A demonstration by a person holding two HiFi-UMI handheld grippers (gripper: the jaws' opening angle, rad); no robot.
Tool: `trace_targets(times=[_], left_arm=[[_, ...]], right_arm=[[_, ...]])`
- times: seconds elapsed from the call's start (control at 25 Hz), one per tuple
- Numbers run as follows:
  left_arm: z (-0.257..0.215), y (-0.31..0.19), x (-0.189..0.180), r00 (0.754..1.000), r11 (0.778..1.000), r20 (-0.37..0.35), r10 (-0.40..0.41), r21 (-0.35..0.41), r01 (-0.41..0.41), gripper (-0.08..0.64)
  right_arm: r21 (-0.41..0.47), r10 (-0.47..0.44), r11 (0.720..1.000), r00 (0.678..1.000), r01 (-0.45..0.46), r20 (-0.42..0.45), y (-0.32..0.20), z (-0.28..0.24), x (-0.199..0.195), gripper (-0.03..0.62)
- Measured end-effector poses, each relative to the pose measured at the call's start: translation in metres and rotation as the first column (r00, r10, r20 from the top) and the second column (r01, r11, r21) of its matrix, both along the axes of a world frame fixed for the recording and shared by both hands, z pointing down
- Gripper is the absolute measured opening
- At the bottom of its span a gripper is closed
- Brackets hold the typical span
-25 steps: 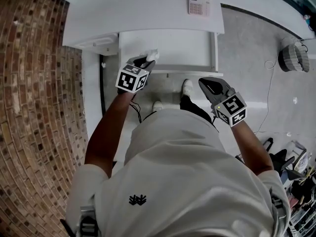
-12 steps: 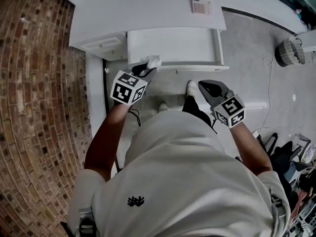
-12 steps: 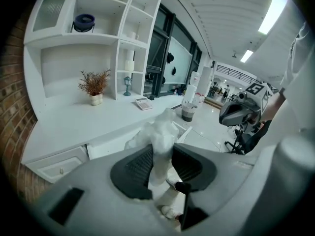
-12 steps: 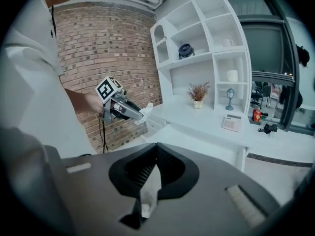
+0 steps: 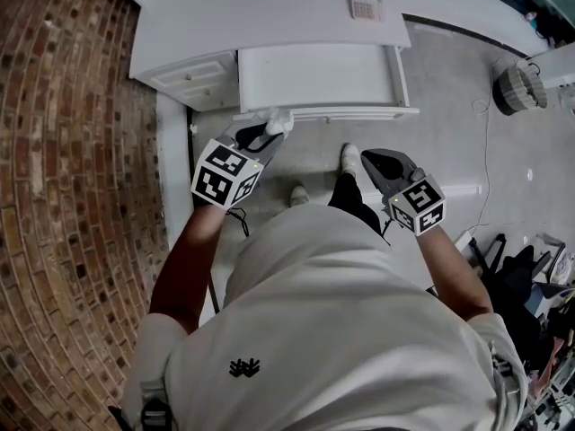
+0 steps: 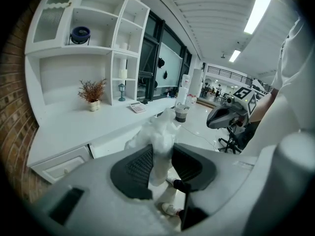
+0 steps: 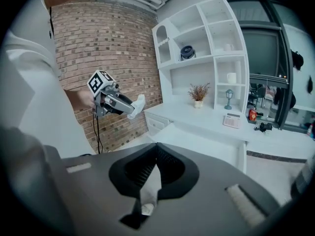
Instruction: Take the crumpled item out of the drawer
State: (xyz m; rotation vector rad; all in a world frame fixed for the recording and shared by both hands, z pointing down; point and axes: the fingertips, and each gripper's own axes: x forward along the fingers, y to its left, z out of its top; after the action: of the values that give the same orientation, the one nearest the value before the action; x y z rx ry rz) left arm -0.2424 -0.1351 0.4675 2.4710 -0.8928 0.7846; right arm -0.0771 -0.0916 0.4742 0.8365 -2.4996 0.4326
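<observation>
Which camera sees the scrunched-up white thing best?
The left gripper view: the crumpled white item sits close up, pinched between the jaws of the left gripper. The head view shows it small at that gripper's tip; the right gripper view shows it small and far off.

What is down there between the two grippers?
Only the person's shoe on the floor, seen in the head view; left gripper grips the paper, right gripper is shut.

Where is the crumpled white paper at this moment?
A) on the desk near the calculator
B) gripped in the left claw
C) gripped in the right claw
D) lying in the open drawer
B: the left claw is closed on the crumpled white paper, as the left gripper view shows.
</observation>
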Motion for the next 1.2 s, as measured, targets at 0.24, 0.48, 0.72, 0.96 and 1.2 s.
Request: trace_targets(times=[0.24, 0.48, 0.72, 0.96, 1.2], left_arm=[[-0.010, 0.028, -0.004, 1.000, 1.000, -0.006, 0.025, 0.017, -0.025, 0.123], [-0.019, 0.046, -0.006, 0.999, 0.998, -0.006, 0.047, 0.038, -0.046, 0.123], [-0.027, 0.055, -0.008, 0.999, 0.997, -0.011, 0.053, 0.052, -0.052, 0.123], [-0.034, 0.062, -0.012, 0.998, 0.996, -0.022, 0.055, 0.065, -0.053, 0.123], [-0.043, 0.066, -0.012, 0.998, 0.995, -0.029, 0.057, 0.083, -0.055, 0.123]], right_arm=[[0.011, 0.006, 1.000, 1.000, -0.006, -0.013, 0.020, -0.005, -0.007, 0.012], [0.022, 0.014, 1.000, 1.000, -0.014, -0.023, 0.033, -0.006, -0.008, 0.012], [0.032, 0.013, 0.999, 0.999, -0.012, -0.032, 0.041, -0.008, -0.010, 0.012], [0.051, 0.005, 0.999, 0.999, -0.003, -0.040, 0.044, -0.013, -0.015, 0.012], [0.059, -0.004, 0.998, 0.999, 0.006, -0.043, 0.043, -0.017, -0.018, 0.012]])
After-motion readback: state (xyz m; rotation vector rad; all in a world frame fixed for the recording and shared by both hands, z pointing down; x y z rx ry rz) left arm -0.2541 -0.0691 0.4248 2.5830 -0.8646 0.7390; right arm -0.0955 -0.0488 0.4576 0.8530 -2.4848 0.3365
